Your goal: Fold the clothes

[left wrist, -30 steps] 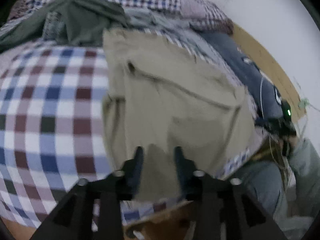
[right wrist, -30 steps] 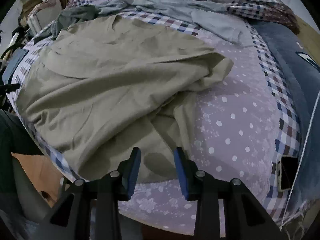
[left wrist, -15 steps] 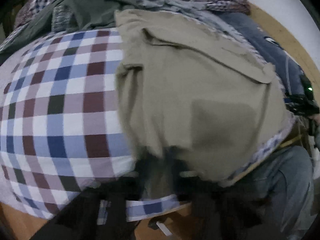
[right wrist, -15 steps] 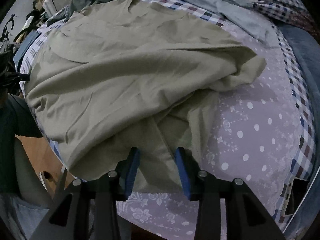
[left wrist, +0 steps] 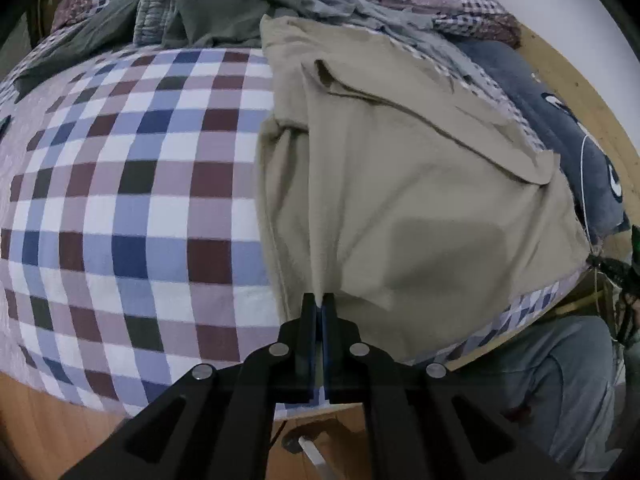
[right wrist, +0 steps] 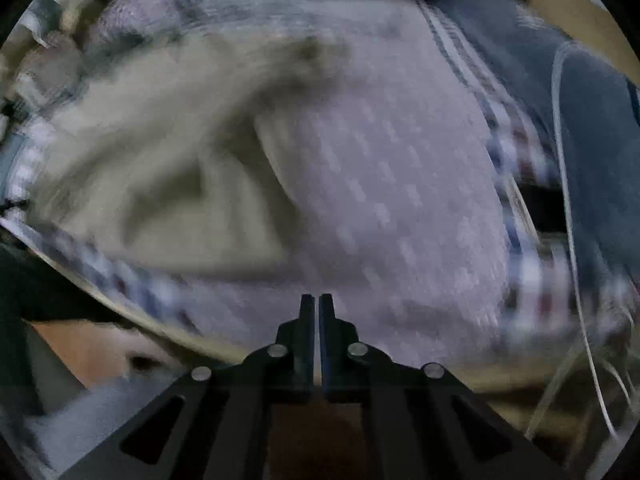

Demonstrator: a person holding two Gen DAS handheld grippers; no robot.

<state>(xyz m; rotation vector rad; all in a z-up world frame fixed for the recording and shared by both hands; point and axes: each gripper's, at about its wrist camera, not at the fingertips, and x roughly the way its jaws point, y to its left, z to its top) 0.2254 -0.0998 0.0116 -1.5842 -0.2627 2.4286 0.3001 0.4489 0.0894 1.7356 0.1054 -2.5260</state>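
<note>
A khaki garment lies spread over the right half of the bed in the left wrist view, with a folded flap across its upper part. My left gripper is shut on the garment's near edge, and the cloth rises in a ridge into the fingers. The right wrist view is heavily blurred. There the khaki garment lies bunched to the left. My right gripper is shut over the purple dotted sheet, apart from the garment, with nothing seen between its fingers.
A checked bed cover fills the left. Dark green clothing and a grey garment are piled at the far side. A navy pillow lies right, with a white cable over it. A person's grey trouser leg stands at the bed's edge.
Both grippers were open and are now shut. The left closed on the khaki garment's near edge. The right view swung right off the garment and is blurred by motion.
</note>
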